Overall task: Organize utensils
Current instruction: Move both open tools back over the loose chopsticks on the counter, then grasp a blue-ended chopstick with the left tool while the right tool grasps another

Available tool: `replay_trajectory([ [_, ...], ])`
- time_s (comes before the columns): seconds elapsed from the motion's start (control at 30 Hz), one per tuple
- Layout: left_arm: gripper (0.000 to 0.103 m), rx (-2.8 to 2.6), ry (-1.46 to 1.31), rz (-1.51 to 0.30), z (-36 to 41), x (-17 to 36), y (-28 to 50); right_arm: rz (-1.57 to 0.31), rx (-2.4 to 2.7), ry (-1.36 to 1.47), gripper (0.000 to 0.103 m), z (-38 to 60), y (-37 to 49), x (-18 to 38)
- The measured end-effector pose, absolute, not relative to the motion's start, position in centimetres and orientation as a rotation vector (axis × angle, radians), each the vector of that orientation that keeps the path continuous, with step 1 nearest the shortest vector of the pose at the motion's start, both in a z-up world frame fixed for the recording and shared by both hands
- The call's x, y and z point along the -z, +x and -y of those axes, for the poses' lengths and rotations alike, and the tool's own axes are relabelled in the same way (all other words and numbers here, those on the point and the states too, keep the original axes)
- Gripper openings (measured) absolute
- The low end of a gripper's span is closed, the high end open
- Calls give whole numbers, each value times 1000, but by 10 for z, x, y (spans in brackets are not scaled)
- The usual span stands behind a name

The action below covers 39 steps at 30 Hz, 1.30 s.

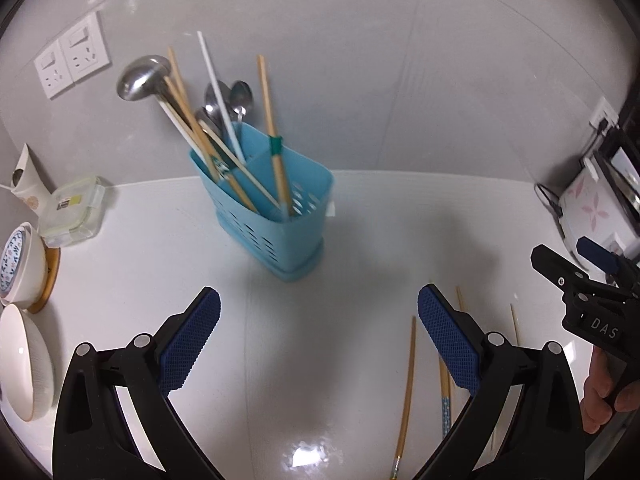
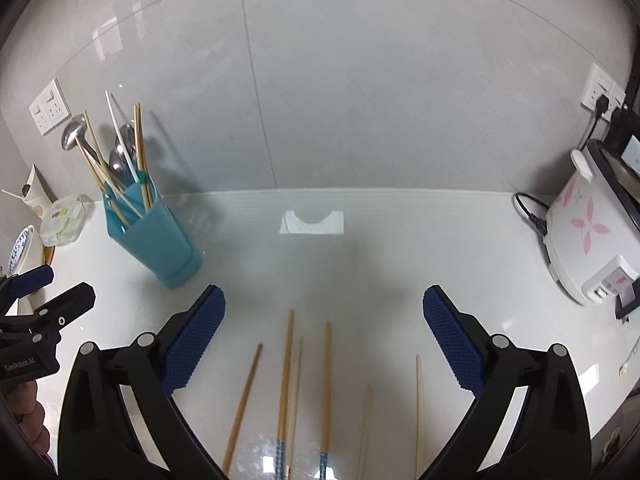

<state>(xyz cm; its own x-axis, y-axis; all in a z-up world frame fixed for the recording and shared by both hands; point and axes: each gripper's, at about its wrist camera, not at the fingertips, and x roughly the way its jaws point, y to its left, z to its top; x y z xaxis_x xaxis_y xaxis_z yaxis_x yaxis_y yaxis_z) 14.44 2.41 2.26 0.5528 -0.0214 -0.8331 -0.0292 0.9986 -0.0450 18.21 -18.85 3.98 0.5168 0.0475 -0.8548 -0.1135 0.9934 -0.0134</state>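
While both grippers hang over the white counter, neither grasps anything: the left gripper has its blue pads spread wide with bare counter between them, and the right gripper is likewise released, its pads parted above the loose chopsticks. Six of these sticks lie roughly parallel in the lower centre of the right wrist view, their lower ends cut off by the frame edge; two show blue patterned ends. From the left wrist, only a few of them appear at lower right, partly hidden behind the gripper's finger. The blue utensil holder stands upright in the upper centre of that view, blurred, holding chopsticks, spoons and a ladle; how its compartments divide them is hard to tell. Bowls at the left edge and a rice cooker at the right edge are cropped.
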Motion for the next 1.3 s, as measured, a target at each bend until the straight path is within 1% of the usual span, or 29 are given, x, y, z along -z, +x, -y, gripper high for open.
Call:
replay_trajectory([
  [0.17,97,32,-42,-1034,-10,-3,135,-1069,-87,-83,94,196,168,-25],
  [0.23,97,34,-31,-1054,-6,5,132,-1092,-87,-88,90,197,163,-19],
  [0.57,97,79,-15,-1190,14,57,113,-1275,-123,-87,83,198,145,29],
  [0.63,97,82,-18,-1218,16,67,109,-1315,-130,-94,78,197,143,38],
  [0.77,97,87,-28,-1270,20,86,102,-1397,-137,-83,73,198,139,57],
  [0.93,97,89,-26,-1325,29,107,97,-1480,-145,-90,63,195,135,75],
  [1.17,96,99,7,-1400,47,131,96,-1571,-141,-90,57,194,136,94],
  [1.23,96,102,1,-1420,50,135,98,-1600,-145,-82,52,194,138,99],
  [1.3,94,97,14,-1429,53,137,99,-1613,-148,-79,51,193,139,101],
])
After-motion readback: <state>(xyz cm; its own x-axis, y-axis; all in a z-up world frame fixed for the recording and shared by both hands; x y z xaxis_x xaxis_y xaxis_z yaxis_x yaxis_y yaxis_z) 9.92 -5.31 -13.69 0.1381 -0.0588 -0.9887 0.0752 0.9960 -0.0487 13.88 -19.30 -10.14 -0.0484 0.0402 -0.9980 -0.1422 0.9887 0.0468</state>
